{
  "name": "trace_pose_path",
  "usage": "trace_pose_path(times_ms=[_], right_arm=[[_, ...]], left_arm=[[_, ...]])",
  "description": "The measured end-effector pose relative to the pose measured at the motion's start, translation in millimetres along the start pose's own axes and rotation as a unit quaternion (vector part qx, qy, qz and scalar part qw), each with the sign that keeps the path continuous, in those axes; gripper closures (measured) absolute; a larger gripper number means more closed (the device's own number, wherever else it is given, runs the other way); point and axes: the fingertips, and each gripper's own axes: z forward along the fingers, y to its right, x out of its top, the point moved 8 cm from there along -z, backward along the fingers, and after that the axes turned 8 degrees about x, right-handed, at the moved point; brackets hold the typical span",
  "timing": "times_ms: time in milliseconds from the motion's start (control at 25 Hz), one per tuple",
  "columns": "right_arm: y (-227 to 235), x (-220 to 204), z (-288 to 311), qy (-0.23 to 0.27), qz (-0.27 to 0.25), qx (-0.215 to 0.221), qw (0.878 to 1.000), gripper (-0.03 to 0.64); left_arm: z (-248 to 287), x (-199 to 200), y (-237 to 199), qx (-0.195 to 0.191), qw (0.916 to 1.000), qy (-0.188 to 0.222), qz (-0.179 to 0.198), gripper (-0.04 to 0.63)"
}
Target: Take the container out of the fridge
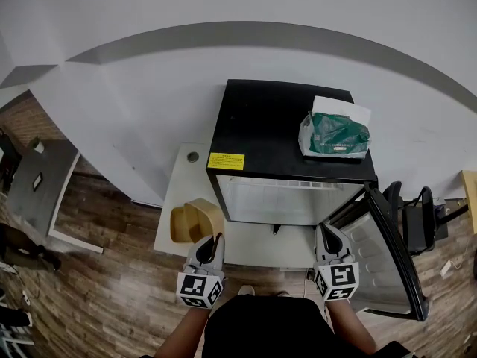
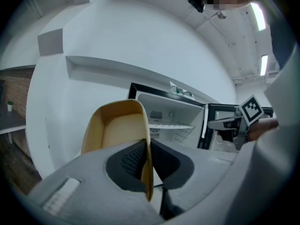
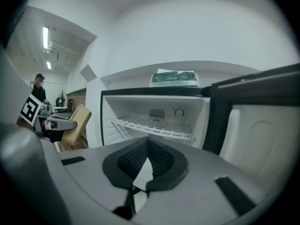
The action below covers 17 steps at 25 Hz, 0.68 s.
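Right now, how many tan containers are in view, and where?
1. The tan container is outside the mini fridge, its wall pinched in the left gripper. The fridge's lower part is hidden, so another may be there.

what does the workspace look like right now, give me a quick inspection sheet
surface: white platform on the wood floor, carrying the fridge
job's things: fridge door open; wire shelf bare; tan container outside the fridge, to its left
clutter: green bag on top of the fridge
grippers: left tool shut on the container's wall; right tool shut, empty, in front of the open fridge
cables: nothing seen by the fridge
surroundings: white wall behind the fridge
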Motion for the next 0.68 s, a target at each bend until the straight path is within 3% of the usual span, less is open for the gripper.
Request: trace_pose_path(times_ms=[680], right_arm=[[-11.2,-8.5,2.8,-0.001,0.009,-0.003,1.0,0.617]], left_arm=[[2.1,3.4,0.2,-0.013,0.9999,0.003,0.009,0.568]])
